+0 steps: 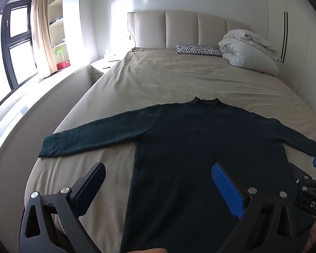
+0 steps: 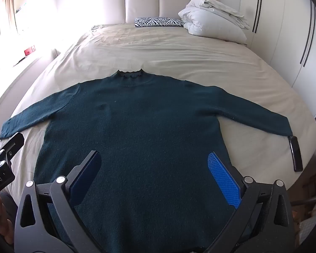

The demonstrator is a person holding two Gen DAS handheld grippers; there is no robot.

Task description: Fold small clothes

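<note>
A dark green long-sleeved sweater (image 1: 200, 147) (image 2: 141, 122) lies flat on the beige bed sheet (image 1: 158, 80) (image 2: 158, 50), collar away from me and both sleeves spread out to the sides. My left gripper (image 1: 159, 167) hangs open above the sweater's left side near the hem, nothing between its fingers. My right gripper (image 2: 153, 156) is open too, above the lower middle of the sweater, and holds nothing. The right gripper's edge (image 1: 309, 181) shows at the right of the left wrist view. The left gripper's edge (image 2: 6, 149) shows at the left of the right wrist view.
A black remote-like object (image 2: 296, 154) lies by the right sleeve cuff. A zebra pillow (image 1: 198, 50) (image 2: 158, 22) and a bundled white duvet (image 1: 248, 50) (image 2: 214, 19) sit by the headboard. Window and shelves stand left, wardrobe doors (image 2: 284, 31) right.
</note>
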